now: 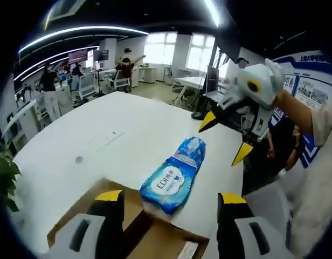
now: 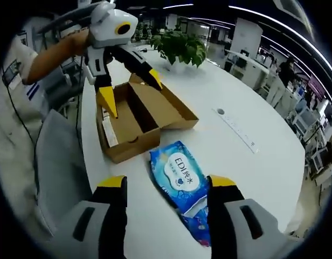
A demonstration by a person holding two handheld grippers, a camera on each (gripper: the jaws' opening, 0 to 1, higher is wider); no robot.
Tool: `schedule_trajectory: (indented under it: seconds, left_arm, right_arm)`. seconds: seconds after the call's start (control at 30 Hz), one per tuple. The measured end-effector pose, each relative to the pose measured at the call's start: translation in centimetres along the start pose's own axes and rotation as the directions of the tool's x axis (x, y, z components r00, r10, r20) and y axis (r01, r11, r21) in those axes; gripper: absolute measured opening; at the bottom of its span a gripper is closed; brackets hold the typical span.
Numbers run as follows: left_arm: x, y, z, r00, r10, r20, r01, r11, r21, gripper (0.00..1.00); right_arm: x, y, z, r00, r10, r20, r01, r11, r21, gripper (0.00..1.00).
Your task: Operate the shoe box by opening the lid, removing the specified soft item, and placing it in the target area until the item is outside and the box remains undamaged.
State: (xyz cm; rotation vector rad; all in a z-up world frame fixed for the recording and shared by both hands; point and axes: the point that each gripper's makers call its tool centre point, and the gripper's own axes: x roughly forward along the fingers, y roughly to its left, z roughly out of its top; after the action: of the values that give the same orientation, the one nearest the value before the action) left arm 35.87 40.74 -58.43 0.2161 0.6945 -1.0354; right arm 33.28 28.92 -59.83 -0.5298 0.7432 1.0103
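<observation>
The blue wet-wipes pack point(image 2: 179, 178) lies flat on the white table point(image 2: 236, 162), just outside the open brown shoe box point(image 2: 139, 116). My right gripper point(image 2: 167, 183) is open, its yellow-tipped jaws on either side of the pack and not gripping it. My left gripper point(image 2: 131, 89) hangs open over the box, holding nothing. In the left gripper view the pack point(image 1: 174, 175) lies beyond the box's edge point(image 1: 155, 237), between the open left gripper point(image 1: 170, 199) jaws. The right gripper point(image 1: 226, 139) hovers open above the pack's far end.
A potted plant point(image 2: 179, 46) stands on the table beyond the box. A socket strip point(image 2: 236, 129) is set into the table top. A grey chair point(image 2: 58, 162) stands by the table edge near the box. People and desks fill the office behind point(image 1: 123, 70).
</observation>
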Motion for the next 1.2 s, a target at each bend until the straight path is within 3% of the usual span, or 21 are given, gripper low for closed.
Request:
schedule_trajectory:
  seconds: [0.47, 0.7, 0.93, 1.2]
  left_arm:
    - [-5.4, 3.4, -5.1, 0.988, 0.153, 0.004, -0.152, 0.981, -0.120, 0.75]
    - [-8.6, 5.6, -8.8, 0.968, 0.251, -0.017, -0.250, 0.951, -0.184, 0.78]
    - [-11.7, 7.9, -12.4, 0.936, 0.351, -0.040, -0.349, 0.900, -0.262, 0.81]
    - [-14.4, 8.6, -16.3, 0.914, 0.399, -0.071, -0.400, 0.861, -0.314, 0.85]
  right_arm:
    - [3.5, 4.2, 2.6, 0.989, 0.144, -0.045, -0.149, 0.981, -0.127, 0.56]
    - [5.8, 6.0, 3.2, 0.977, 0.196, -0.078, -0.207, 0.961, -0.184, 0.55]
    - [8.0, 7.1, 3.9, 0.965, 0.238, -0.110, -0.257, 0.941, -0.222, 0.55]
    - [10.2, 8.0, 3.7, 0.947, 0.276, -0.163, -0.311, 0.915, -0.258, 0.55]
